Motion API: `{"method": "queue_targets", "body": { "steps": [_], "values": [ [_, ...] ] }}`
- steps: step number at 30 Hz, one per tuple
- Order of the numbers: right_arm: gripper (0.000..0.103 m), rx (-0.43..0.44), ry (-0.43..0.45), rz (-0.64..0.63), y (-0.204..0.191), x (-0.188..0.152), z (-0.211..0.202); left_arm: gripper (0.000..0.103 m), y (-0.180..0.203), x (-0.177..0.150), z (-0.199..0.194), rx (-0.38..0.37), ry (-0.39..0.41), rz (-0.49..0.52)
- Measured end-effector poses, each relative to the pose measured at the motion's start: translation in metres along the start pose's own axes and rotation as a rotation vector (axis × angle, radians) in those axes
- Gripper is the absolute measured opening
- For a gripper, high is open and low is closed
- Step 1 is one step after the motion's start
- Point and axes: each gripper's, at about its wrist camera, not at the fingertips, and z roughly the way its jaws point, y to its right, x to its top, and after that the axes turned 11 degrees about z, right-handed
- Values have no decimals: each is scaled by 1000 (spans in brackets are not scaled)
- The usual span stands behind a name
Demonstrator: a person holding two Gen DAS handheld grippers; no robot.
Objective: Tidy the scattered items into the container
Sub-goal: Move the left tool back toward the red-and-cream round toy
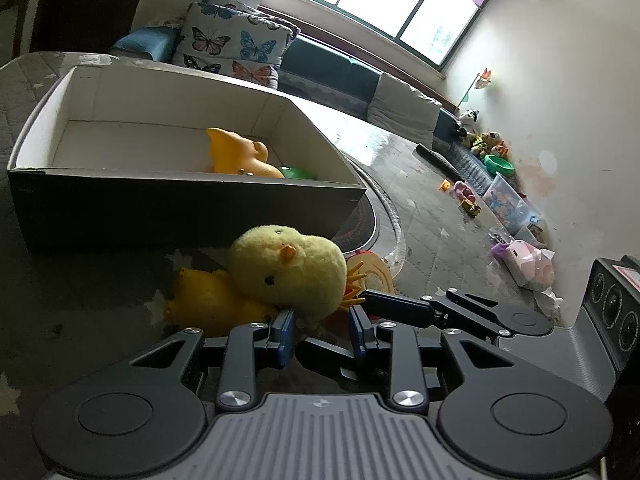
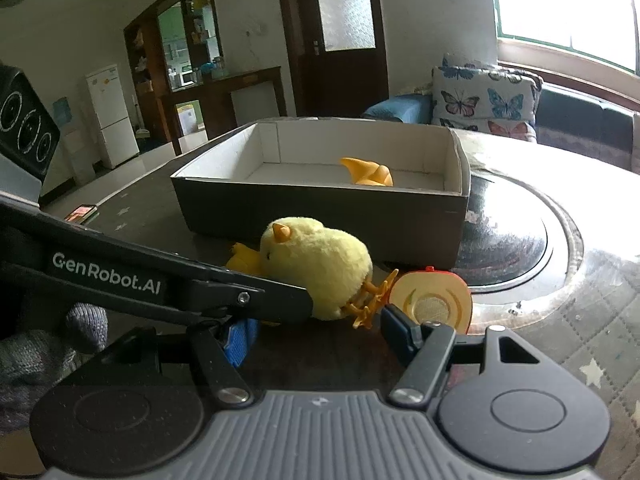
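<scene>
looking along your left gripper (image 1: pixel 320 334), you had its blue pads spread apart, and the plush chick (image 1: pixel 288 270) lay on its side just beyond them, its lower body at the fingertips; whether a pad pressed the fluff could not be told, so it read as released, not clenched on anything. the chick rested on the table (image 1: pixel 80 300), close against the near wall of the cardboard box (image 1: pixel 180 204), which stood toward the table's far left part. inside the box, an orange rubber toy (image 1: pixel 240 156) sat near the right end, with something green (image 1: pixel 296 172) beside it. just right of the chick lay a round orange plastic toy (image 1: pixel 372 272), touching the chick's orange feet. your right gripper (image 1: pixel 400 304) reached in from the right with one finger tip by those feet.

from the right wrist view, your right gripper (image 2: pixel 316 328) also stood with its jaws apart, grasping nothing: the chick (image 2: pixel 320 264) lay ahead between the two fingers, and the orange toy (image 2: pixel 432 300) sat just beside the right fingertip (image 2: pixel 396 328). your left gripper (image 2: pixel 280 300) crossed in from the left, ending at the chick's underside. your gloved hand (image 2: pixel 48 344) showed at the left edge.
</scene>
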Motion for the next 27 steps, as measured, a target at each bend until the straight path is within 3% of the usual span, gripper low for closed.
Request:
{"method": "queue_targets", "body": {
  "steps": [12,27],
  "values": [
    [69,0,37,-35,3,-14,-21,32,12,-8,-11,77,9,-54],
    [69,-24,78,8,30,-23,-48,32,38,-14,-10,154,-16,-33]
  ]
}}
